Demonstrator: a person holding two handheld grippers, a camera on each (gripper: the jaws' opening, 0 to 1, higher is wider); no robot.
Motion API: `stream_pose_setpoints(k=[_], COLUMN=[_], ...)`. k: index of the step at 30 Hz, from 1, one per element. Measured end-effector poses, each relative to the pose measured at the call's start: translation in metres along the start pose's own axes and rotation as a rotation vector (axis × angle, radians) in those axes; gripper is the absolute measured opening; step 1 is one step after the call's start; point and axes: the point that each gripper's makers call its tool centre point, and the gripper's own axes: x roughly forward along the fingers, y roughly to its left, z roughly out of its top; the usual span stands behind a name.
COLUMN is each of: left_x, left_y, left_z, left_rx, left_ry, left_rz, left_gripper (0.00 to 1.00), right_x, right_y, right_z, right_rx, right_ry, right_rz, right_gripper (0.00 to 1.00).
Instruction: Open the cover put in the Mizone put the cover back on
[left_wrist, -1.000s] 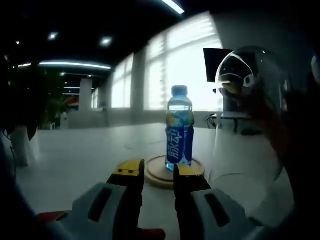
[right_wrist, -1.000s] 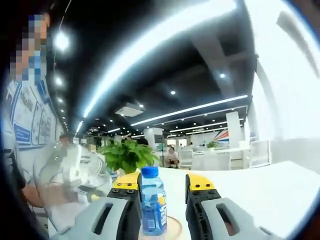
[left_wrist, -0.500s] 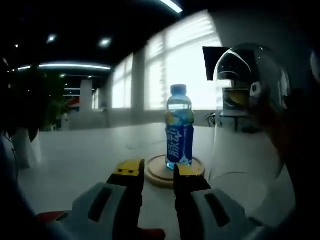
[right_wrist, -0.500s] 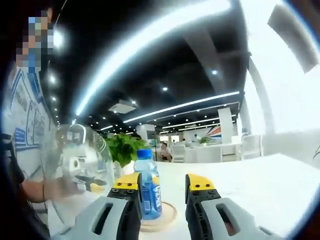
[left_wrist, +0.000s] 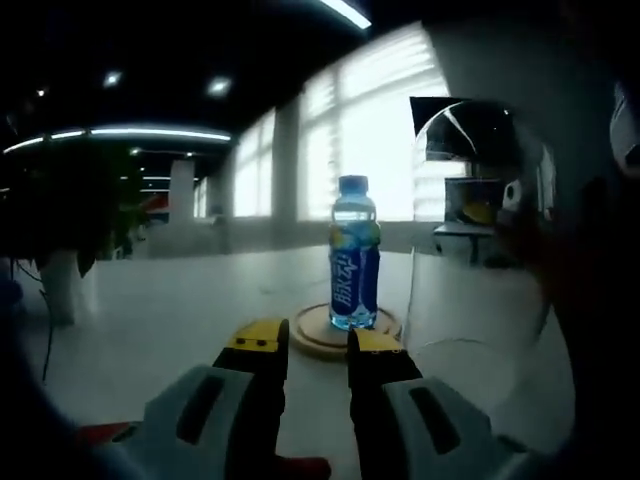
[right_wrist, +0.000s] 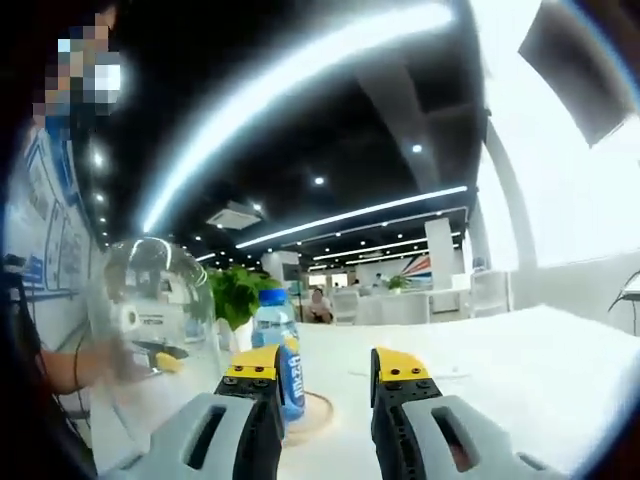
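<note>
Left gripper (left_wrist: 317, 345) with fingers parted and empty, facing the Mizone bottle (left_wrist: 354, 266) upright on its wooden base (left_wrist: 320, 333); clear cover (left_wrist: 485, 250) just right, off the base; right gripper (right_wrist: 326, 368) likewise open, bottle ahead-left.

Bottle (left_wrist: 354, 255): clear glossy plastic with a glossy blue printed label and a matt-looking blue plastic cap. Base (left_wrist: 316, 335) under it: pale wood, flat matt finish, light grain. Cover (left_wrist: 487, 250): clear dome, very glossy, throws strong reflections; glass or clear plastic, can't tell from this dim view. In the right gripper view the same dome (right_wrist: 160, 320) is smooth and fully see-through. Table (left_wrist: 150, 320): white, smooth, low sheen. Left gripper (left_wrist: 312, 345): matt yellow plastic jaw tips on smooth grey-white plastic bodies. Right gripper (right_wrist: 327, 368): same finish.
</note>
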Motion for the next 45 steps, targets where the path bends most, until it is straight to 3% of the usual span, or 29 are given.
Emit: stream_pose_setpoints(k=[6, 11, 17, 33, 38, 45], left_x=[-0.015, -0.021, -0.025, -0.025, -0.023, -0.024], left_y=[-0.008, -0.012, -0.013, -0.023, -0.029, -0.029], left_z=[-0.001, -0.014, -0.023, -0.035, -0.041, -0.040], left_rx=[-0.059, -0.080, -0.120, -0.055, 0.004, -0.041], left_ry=[-0.015, 0.011, 0.019, 0.036, 0.060, 0.045], left_rz=[-0.004, 0.003, 0.010, -0.020, -0.021, -0.032], left_gripper=[0.18, 0.18, 0.18, 0.18, 0.18, 0.18], right_x=[-0.010, -0.015, -0.016, -0.013, -0.015, -0.017], right_y=[-0.001, 0.000, 0.011, 0.024, 0.030, 0.032], right_z=[-0.017, -0.024, -0.034, -0.071, -0.082, -0.085], right_rx=[-0.007, -0.010, -0.025, 0.018, 0.025, 0.026], right_ry=[0.018, 0.013, 0.006, 0.038, 0.069, 0.075], right_rz=[-0.012, -0.027, 0.005, 0.031, 0.040, 0.043], right_gripper=[0.27, 0.27, 0.24, 0.25, 0.25, 0.25])
